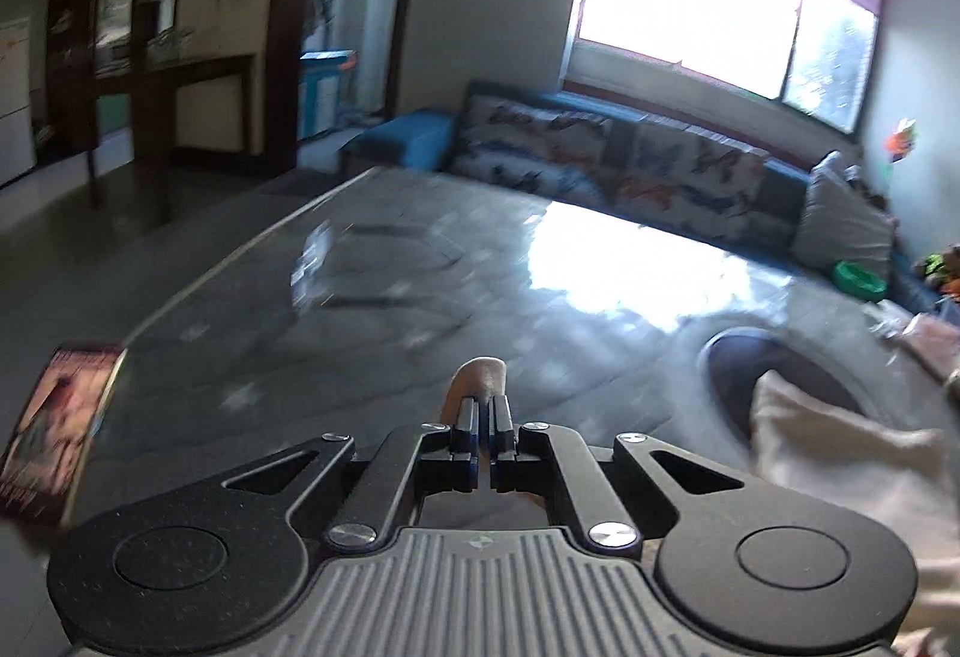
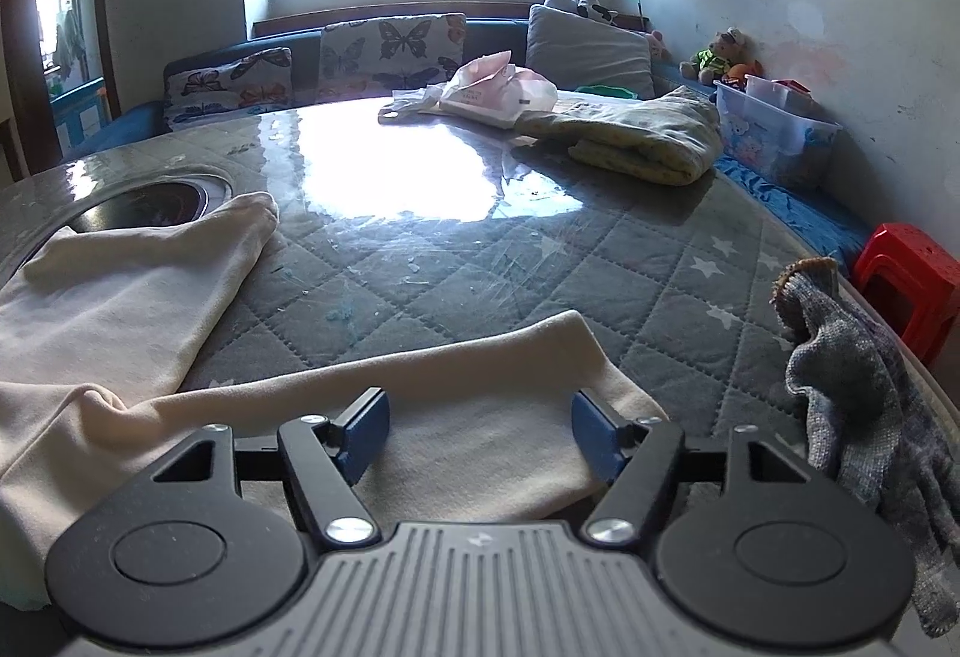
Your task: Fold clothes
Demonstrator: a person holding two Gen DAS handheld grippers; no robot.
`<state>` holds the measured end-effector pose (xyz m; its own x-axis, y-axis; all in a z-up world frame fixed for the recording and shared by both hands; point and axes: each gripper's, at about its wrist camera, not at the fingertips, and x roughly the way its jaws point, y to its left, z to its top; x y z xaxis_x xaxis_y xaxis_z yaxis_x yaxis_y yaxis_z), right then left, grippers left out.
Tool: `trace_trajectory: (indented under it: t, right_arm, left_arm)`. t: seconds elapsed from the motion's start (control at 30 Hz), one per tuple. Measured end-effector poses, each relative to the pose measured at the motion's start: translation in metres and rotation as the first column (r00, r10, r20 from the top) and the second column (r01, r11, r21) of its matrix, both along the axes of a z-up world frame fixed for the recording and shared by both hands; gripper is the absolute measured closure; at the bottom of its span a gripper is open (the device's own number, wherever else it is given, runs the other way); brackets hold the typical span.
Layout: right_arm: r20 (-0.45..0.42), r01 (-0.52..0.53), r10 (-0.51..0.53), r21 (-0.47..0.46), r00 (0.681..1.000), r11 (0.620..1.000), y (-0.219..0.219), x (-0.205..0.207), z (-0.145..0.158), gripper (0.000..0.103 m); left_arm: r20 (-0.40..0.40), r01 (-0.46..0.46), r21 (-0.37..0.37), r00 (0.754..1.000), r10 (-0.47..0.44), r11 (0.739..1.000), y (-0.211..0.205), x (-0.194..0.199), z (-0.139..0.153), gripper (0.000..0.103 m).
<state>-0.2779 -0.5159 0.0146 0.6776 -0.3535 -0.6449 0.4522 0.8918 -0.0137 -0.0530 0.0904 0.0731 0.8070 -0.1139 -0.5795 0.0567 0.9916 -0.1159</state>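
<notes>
A cream garment point(image 2: 120, 309) lies spread on the quilted grey table point(image 2: 540, 261), one part toward the round recess and another part under my right gripper. My right gripper point(image 2: 480, 429) is open, its blue pads point(image 2: 366, 432) standing wide above the near part of the cream garment. My left gripper point(image 1: 485, 417) is shut on a fold of the cream garment point(image 1: 480, 378), held above the table point(image 1: 360, 333). More of that cloth point(image 1: 840, 453) shows at the right of the left wrist view.
A folded yellow-green garment point(image 2: 642, 141) and a pink wipes pack point(image 2: 498, 87) lie at the table's far side. A grey knitted glove point(image 2: 852, 387) lies at right. A round recess point(image 2: 150, 204) is in the table. A red stool point(image 2: 906, 279), plastic bin point(image 2: 774, 129), sofa point(image 1: 630, 165), book point(image 1: 54, 429).
</notes>
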Motion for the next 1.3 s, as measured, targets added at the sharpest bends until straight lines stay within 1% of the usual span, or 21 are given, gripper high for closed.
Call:
trace_trajectory:
  t: [0.07, 0.13, 0.2, 0.3, 0.4, 0.5, 0.53, 0.6, 0.67, 0.77, 0.87, 0.93, 1.07, 1.17, 1.23, 1.3]
  right_arm:
    - [-0.006, -0.001, 0.001, -0.001, 1.0, 1.0, 0.0, 0.0, 0.002, 0.032]
    - [-0.009, -0.008, 0.008, -0.003, 1.0, 1.0, 0.002, 0.0, 0.004, 0.032]
    - [-0.006, -0.023, 0.023, -0.004, 1.0, 1.0, 0.005, 0.0, 0.008, 0.032]
    - [0.004, -0.073, 0.073, -0.017, 0.997, 0.997, 0.012, 0.0, 0.015, 0.031]
    - [-0.01, -0.103, 0.103, -0.014, 0.995, 0.995, 0.015, 0.0, 0.015, 0.03]
    - [-0.055, -0.104, 0.103, -0.002, 0.993, 0.995, 0.012, 0.0, 0.007, 0.03]
    - [-0.065, -0.1, 0.1, 0.002, 0.993, 0.995, 0.01, -0.002, 0.005, 0.03]
    - [-0.068, -0.099, 0.1, 0.007, 0.993, 0.995, 0.007, -0.003, 0.008, 0.03]
    - [-0.066, -0.102, 0.103, 0.008, 0.993, 0.995, 0.004, -0.003, 0.014, 0.031]
    - [-0.04, -0.143, 0.144, 0.035, 0.989, 0.989, 0.004, 0.008, 0.025, 0.035]
    - [-0.005, -0.201, 0.202, 0.069, 0.979, 0.977, 0.007, 0.026, 0.035, 0.039]
    - [0.01, -0.236, 0.236, 0.081, 0.972, 0.968, 0.01, 0.038, 0.039, 0.045]
    - [0.03, -0.296, 0.295, 0.1, 0.955, 0.95, 0.017, 0.069, 0.044, 0.049]
    - [0.029, -0.322, 0.32, 0.117, 0.947, 0.94, 0.02, 0.092, 0.043, 0.05]
    - [0.024, -0.331, 0.331, 0.131, 0.943, 0.934, 0.021, 0.106, 0.042, 0.055]
    - [0.019, -0.341, 0.342, 0.145, 0.939, 0.929, 0.022, 0.12, 0.04, 0.057]
  left_arm:
    - [-0.026, -0.031, 0.02, 0.999, 0.031, 0.999, 0.013, -0.003, -0.01, 0.1]
    - [-0.047, -0.038, 0.037, 0.998, 0.04, 0.999, 0.016, -0.002, -0.017, 0.1]
    - [-0.05, -0.039, 0.049, 0.998, 0.042, 0.998, 0.015, -0.001, -0.018, 0.099]
    - [-0.055, -0.041, 0.066, 0.998, 0.044, 0.997, 0.014, 0.0, -0.018, 0.095]
    - [-0.06, -0.042, 0.084, 0.997, 0.047, 0.996, 0.013, 0.001, -0.019, 0.092]
    - [-0.064, -0.043, 0.101, 0.997, 0.05, 0.994, 0.012, 0.003, -0.02, 0.082]
    - [-0.066, -0.044, 0.107, 0.997, 0.051, 0.993, 0.011, 0.003, -0.02, 0.08]
    - [-0.069, -0.044, 0.118, 0.996, 0.053, 0.992, 0.011, 0.004, -0.021, 0.08]
    - [-0.072, -0.045, 0.13, 0.996, 0.055, 0.991, 0.01, 0.005, -0.021, 0.075]
    - [-0.082, 0.03, 0.121, 0.996, -0.02, 0.992, -0.021, 0.016, -0.02, 0.068]
    - [-0.092, 0.112, 0.109, 0.99, -0.102, 0.988, -0.054, 0.027, -0.019, 0.061]
    - [-0.099, 0.166, 0.101, 0.983, -0.156, 0.981, -0.077, 0.034, -0.018, 0.06]
    - [-0.11, 0.272, 0.084, 0.959, -0.262, 0.959, -0.121, 0.049, -0.016, 0.06]
    - [-0.117, 0.349, 0.07, 0.933, -0.34, 0.934, -0.155, 0.06, -0.015, 0.059]
    - [-0.121, 0.4, 0.061, 0.912, -0.391, 0.915, -0.177, 0.067, -0.014, 0.059]
    - [-0.128, 0.422, 0.072, 0.903, -0.411, 0.904, -0.195, 0.078, -0.019, 0.058]
